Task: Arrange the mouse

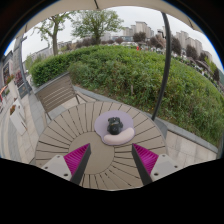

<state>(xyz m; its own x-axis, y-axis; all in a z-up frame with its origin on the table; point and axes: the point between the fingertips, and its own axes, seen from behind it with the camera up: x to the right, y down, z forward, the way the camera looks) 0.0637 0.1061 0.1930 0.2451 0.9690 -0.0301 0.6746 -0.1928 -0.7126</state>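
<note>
gripper (110,160) jaws stood wide apart, held nothing; dark mouse (114,126) sat on pale round mouse pad (103,135) on slatted round table (70,125), just ahead of fingers; likely light, rigid, smooth-shelled; best pinched across its flanks.

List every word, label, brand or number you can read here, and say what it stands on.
None can be read.
The dark computer mouse on the round pale pad shows no legible marking.
The round slatted wooden table bears none.
The open gripper shows none.
</note>
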